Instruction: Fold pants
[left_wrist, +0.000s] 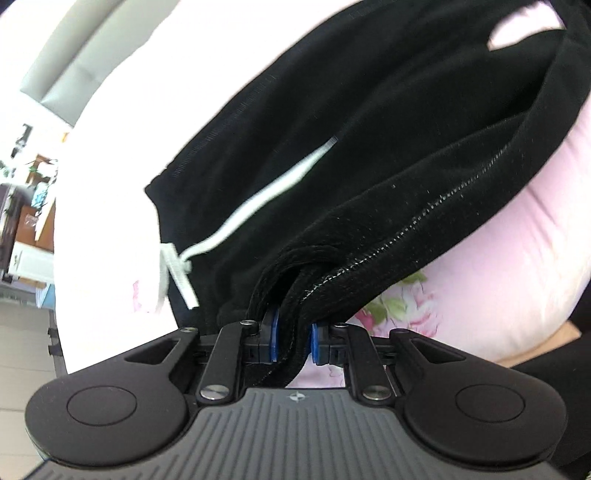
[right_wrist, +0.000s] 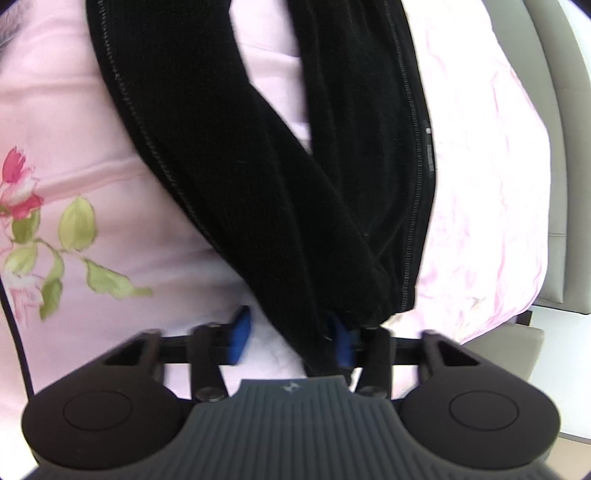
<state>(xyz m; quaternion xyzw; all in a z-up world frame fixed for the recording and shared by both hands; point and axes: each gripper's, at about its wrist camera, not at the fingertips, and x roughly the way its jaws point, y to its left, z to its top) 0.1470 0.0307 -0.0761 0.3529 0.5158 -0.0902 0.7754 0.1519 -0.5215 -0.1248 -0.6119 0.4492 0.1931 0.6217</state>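
Black pants (left_wrist: 362, 122) with a white drawstring (left_wrist: 258, 206) lie over a pink floral bedsheet (left_wrist: 498, 258). My left gripper (left_wrist: 293, 339) is shut on a bunched black edge of the pants, the cloth pinched between its blue pads (left_wrist: 275, 339). In the right wrist view the pants (right_wrist: 258, 177) hang as two black bands over the sheet (right_wrist: 74, 129). My right gripper (right_wrist: 291, 338) is open; its blue pads (right_wrist: 240, 332) stand wide apart and the cloth drapes against the right one.
A grey headboard or wall panel (right_wrist: 565, 166) runs along the right of the bed. Shelves and room clutter (left_wrist: 26, 206) show at the far left, beyond the bed's edge. A tiled floor (left_wrist: 22, 350) lies below them.
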